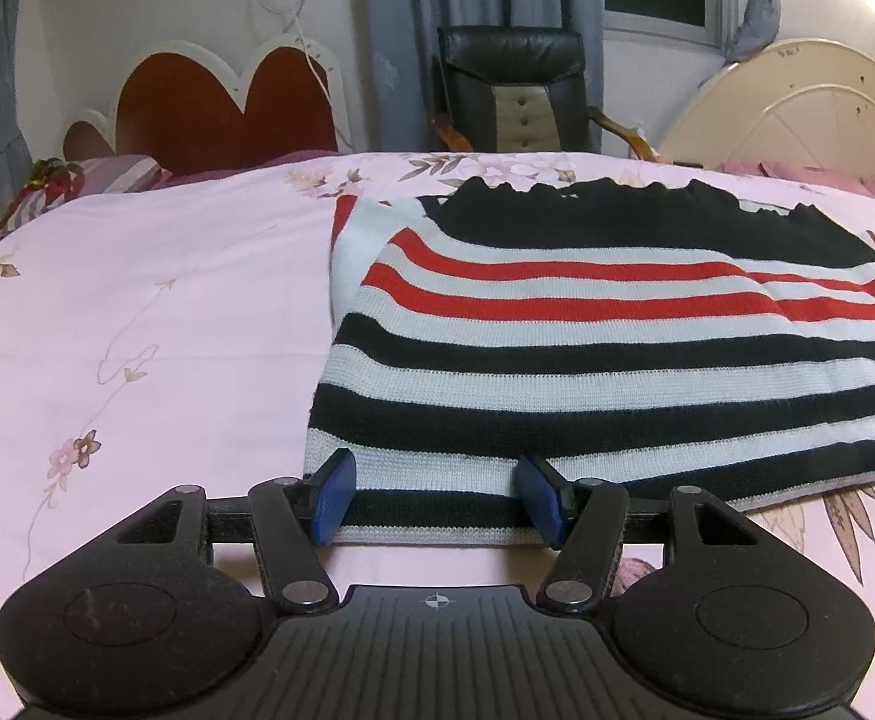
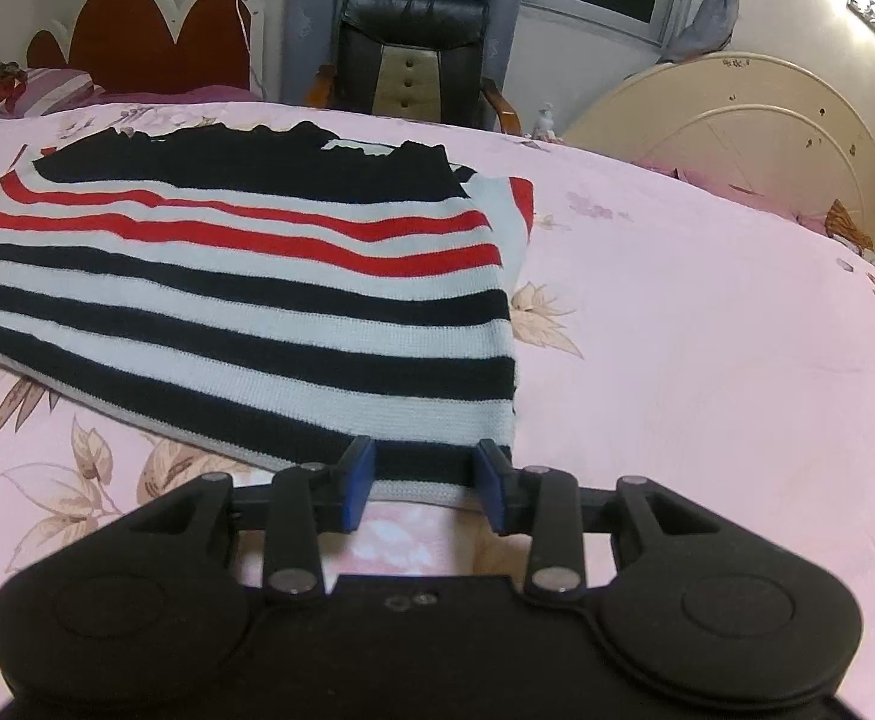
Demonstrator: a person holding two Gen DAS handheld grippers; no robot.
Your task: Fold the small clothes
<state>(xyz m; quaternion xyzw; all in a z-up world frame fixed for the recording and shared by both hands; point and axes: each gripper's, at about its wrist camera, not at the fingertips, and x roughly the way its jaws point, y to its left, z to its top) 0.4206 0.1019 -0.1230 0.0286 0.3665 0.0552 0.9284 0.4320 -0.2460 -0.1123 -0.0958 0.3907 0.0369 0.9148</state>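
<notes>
A striped knit sweater (image 1: 587, 354), black, white and red, lies flat on the pink bed with its sides folded in. Its near hem faces me. My left gripper (image 1: 437, 495) is open, its blue pads on either side of the hem's left end. In the right wrist view the sweater (image 2: 245, 300) lies left of centre. My right gripper (image 2: 425, 489) is open, its pads straddling the hem's right corner. Neither gripper has closed on the cloth.
The pink floral bedsheet (image 1: 137, 330) spreads around the sweater. A red heart-shaped headboard (image 1: 221, 108) and striped pillow (image 1: 107, 180) are at the far left. A black chair (image 2: 413, 54) stands behind the bed. A cream round board (image 2: 755, 138) leans at the right.
</notes>
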